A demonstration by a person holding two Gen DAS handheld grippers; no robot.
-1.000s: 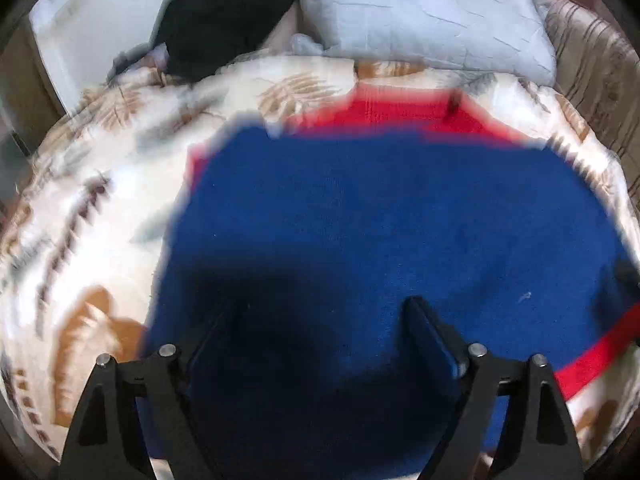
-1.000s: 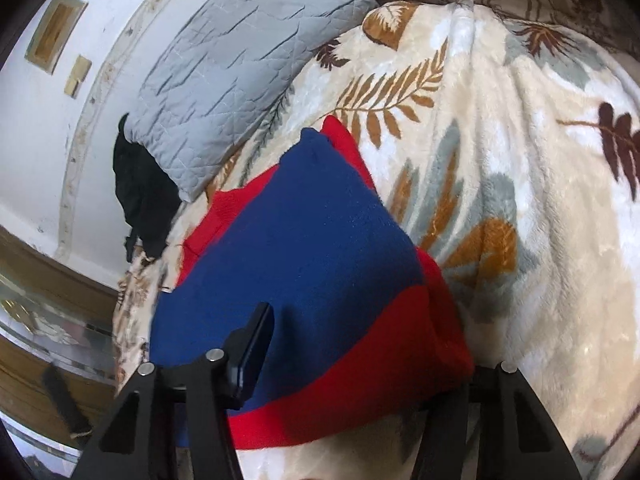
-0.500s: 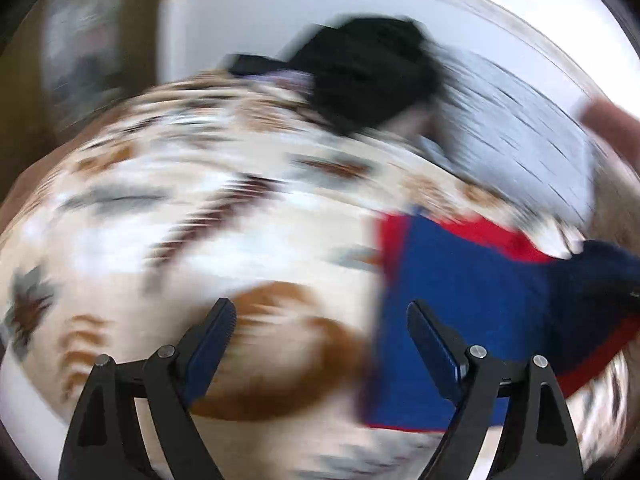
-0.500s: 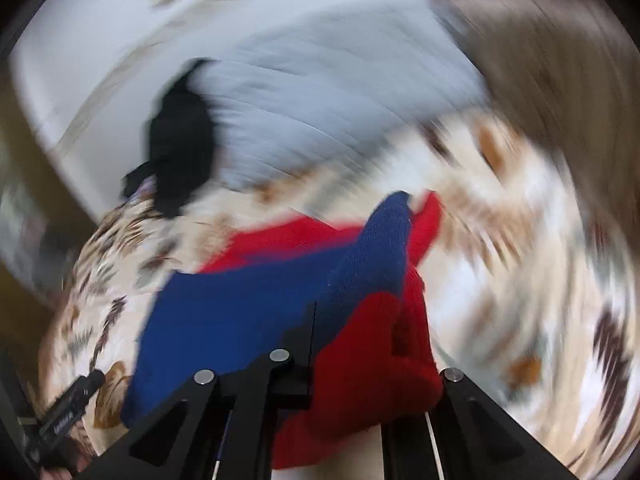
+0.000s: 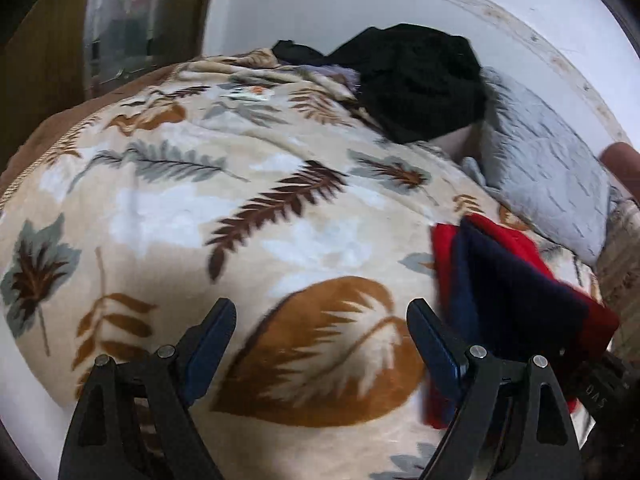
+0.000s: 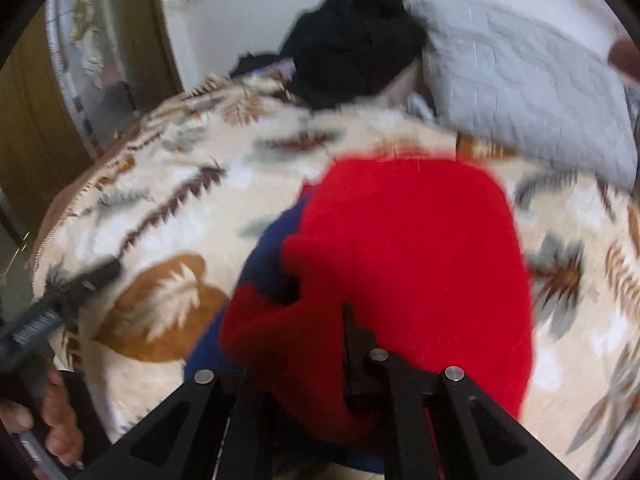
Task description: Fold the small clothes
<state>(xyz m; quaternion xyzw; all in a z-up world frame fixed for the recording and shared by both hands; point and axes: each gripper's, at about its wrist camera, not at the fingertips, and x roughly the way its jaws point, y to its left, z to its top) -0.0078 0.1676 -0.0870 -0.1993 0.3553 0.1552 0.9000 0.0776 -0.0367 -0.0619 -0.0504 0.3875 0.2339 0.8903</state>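
Left hand-held gripper [image 5: 322, 344]: black, two fingers with flat blue pads; fingers wide apart, nothing between them; above a big brown leaf on the blanket.
Right hand-held gripper [image 6: 352, 356]: black; fingers squeezed together, clamped on a bunch of the red and blue garment.
Red and blue garment [image 6: 416, 264]: soft, fuzzy knit; on the bed, toward the pillow end; bunched and doubled over in the right wrist view, red side up with a blue strip along its left edge; blurry there.
Same garment, left wrist view [image 5: 516, 300]: lifted into a folded flap just right of the left hand-held gripper; dark blue face, red band along the top and right edges, thin red strip at the left edge.
Blanket [image 5: 168, 208]: thick, plush, cream; printed with brown, grey and rust leaves and feathery ferns; covers the bed, puffy and rounded.
Pillow [image 5: 548, 176]: pale grey, quilted with short stitched lines; at the far right corner of the bed, against the wall.
Black clothes [image 5: 416, 84]: dark, crumpled heap at the far edge of the bed, just left of the pillow, touching it.
Wall [image 5: 320, 4]: white and smooth, behind the bed.
Hand [image 6: 56, 420]: bare fingers wrapped round a dark handle, low at the left edge of the right wrist view.
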